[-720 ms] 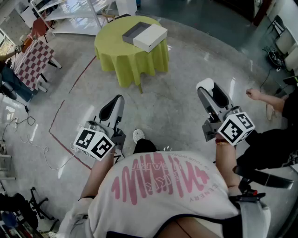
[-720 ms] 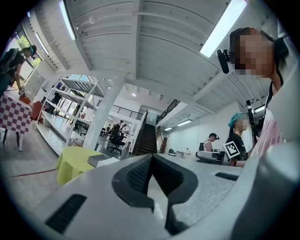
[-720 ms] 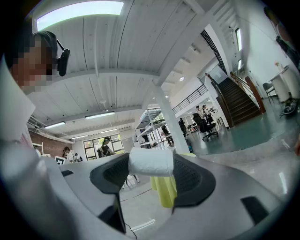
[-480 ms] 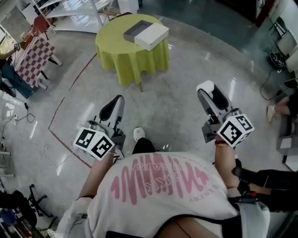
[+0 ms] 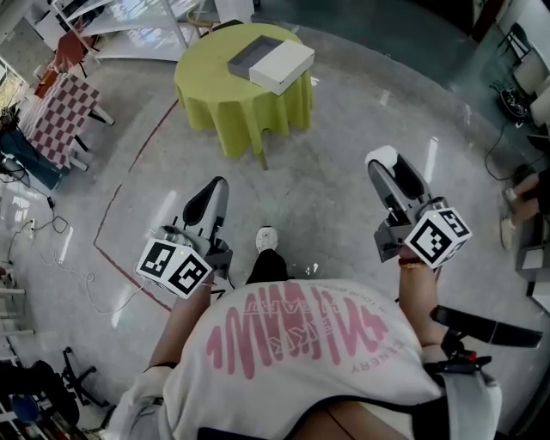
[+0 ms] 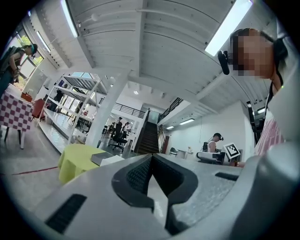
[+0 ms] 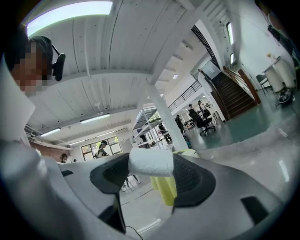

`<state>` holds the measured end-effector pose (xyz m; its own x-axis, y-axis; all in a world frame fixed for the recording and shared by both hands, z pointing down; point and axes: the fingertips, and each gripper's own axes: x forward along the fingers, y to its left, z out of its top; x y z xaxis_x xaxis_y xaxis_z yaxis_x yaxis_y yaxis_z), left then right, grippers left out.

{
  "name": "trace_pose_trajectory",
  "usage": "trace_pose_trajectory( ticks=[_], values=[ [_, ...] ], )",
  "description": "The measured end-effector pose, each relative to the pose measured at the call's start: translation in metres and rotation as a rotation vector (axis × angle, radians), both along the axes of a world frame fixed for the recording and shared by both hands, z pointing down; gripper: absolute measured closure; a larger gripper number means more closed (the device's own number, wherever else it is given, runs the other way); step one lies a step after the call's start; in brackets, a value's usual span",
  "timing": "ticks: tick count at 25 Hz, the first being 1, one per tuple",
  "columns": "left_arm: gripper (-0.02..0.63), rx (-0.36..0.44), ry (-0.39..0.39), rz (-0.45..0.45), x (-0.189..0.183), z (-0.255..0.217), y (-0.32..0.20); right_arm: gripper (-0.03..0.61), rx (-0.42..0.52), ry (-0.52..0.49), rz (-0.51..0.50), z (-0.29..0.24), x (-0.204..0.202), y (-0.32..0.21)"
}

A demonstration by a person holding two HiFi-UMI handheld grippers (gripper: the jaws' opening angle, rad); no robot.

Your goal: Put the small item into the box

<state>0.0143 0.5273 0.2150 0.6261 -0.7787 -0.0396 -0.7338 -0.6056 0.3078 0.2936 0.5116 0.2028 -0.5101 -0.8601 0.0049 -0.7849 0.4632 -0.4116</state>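
White item is sitting clamped in the right tool, well apart from the box on the desk at upper centre; gripping firmly until above the box looks wise. Left tool is riding closed, empty.

Round table, yellow-green cloth, stands on floor; box on top.

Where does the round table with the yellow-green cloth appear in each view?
Head view: the table stands at the top, left of centre.
Left gripper view: lower left.
Right gripper view: centre, partly hidden below the white item, at.
Shared landmark: the white shelving rack near the table.
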Motion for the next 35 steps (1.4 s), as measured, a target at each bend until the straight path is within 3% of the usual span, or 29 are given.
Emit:
trace_pose_trajectory(
  ticks=[10, 16, 25, 35],
  values=[
    [0.606, 0.023, 0.031, 0.088, -0.002, -0.004, -0.106, 0.291, -0.048, 0.017, 0.033, 0.005, -0.024, -0.089],
    [0.606, 0.054, 0.048, 0.114, -0.016, -0.017, -0.174, 0.291, -0.02, 0.036, 0.035, -0.014, -0.046, -0.153],
    [0.606, 0.104, 0.023, 0.143, -0.056, -0.045, -0.257, 0.291, 0.033, 0.047, 0.064, -0.041, -0.076, -0.236],
    [0.606, 0.067, 0.043, 0.088, -0.111, -0.03, -0.313, 0.291, 0.022, 0.062, 0.022, -0.033, -0.126, -0.298]
  ],
)
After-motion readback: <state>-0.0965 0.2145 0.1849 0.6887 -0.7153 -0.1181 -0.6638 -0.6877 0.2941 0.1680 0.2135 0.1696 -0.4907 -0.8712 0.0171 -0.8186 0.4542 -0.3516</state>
